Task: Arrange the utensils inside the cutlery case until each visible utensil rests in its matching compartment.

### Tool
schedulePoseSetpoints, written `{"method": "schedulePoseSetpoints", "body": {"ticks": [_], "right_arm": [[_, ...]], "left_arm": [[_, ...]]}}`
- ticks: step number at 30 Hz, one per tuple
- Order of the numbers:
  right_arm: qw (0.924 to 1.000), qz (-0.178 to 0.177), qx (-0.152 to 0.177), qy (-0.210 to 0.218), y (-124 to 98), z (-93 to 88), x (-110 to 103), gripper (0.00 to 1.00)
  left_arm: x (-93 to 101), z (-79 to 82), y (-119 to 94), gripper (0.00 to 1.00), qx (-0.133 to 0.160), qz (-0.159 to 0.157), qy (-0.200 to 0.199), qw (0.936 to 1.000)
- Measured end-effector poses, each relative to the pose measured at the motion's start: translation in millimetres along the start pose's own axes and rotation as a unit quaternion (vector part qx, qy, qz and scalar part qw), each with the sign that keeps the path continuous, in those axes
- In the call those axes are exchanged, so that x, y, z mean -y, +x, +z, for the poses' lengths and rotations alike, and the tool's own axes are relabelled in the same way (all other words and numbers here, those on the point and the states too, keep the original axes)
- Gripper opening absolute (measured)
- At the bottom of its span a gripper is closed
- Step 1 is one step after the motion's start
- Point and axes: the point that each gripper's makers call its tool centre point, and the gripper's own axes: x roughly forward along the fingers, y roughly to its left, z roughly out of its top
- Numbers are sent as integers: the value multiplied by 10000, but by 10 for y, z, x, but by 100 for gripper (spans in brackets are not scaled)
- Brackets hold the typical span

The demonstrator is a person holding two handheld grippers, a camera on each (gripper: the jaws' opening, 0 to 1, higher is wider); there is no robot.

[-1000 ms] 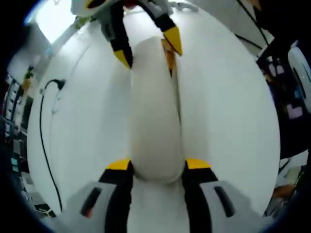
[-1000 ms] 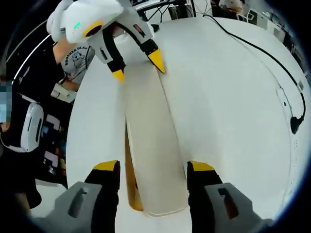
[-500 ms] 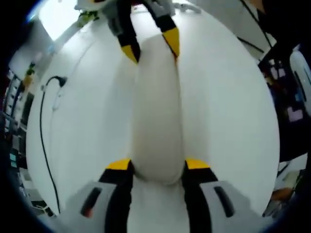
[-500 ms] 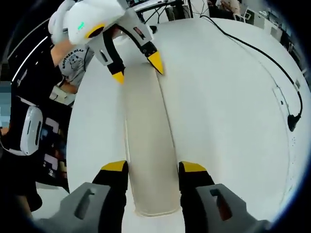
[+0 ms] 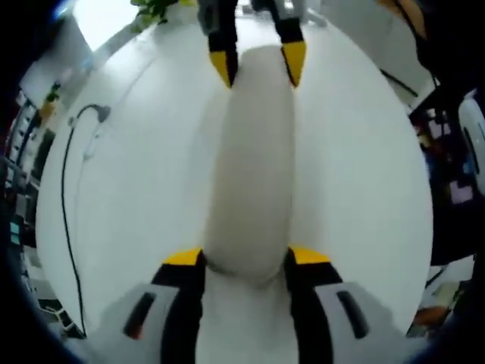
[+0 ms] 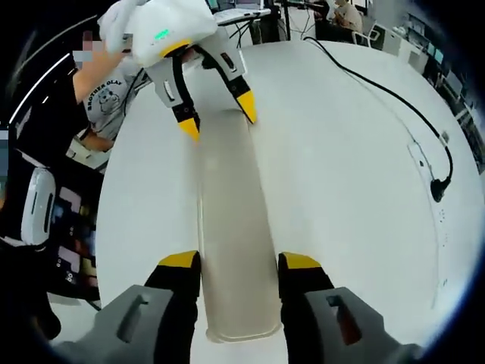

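A long cream cutlery case lies closed on the white table, and no utensils are visible. My left gripper is shut on its near end in the left gripper view. At the far end, my right gripper clamps the case from both sides. In the right gripper view, the same case runs away from my right gripper, which is shut on this end. My left gripper holds the far end, with a person's hand behind it.
A black cable lies along the left of the white table; the cable also shows at the right in the right gripper view. A person stands beyond the table's left edge, near dark clutter.
My right gripper has narrowed onto the case's end. The orange strip that showed along the case's side a second ago is hidden now, and the lid sits flush. The left gripper keeps its hold.
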Motion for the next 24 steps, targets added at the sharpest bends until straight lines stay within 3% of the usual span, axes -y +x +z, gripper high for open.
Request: {"method": "schedulePoseSetpoints", "body": {"ticks": [6, 9, 15, 17, 24], "right_arm": [[9987, -412, 147, -276, -35, 3, -25, 41], [9906, -861, 186, -1045, -43, 13, -11, 41], [9871, -1170, 355, -1030, 9, -25, -33, 41], [9891, -1176, 413, -785, 14, -38, -54, 41], [9884, -1189, 406, -858, 21, -61, -6, 41]], "left_arm": [[-23, -8, 0, 49, -5, 27, -55, 10000], [-57, -13, -8, 50, 24, 72, -12, 10000], [-34, 1, -12, 52, 29, 121, -44, 9999], [-16, 7, -13, 51, 16, 122, -18, 9999], [76, 25, -7, 44, -81, 39, 106, 9999]]}}
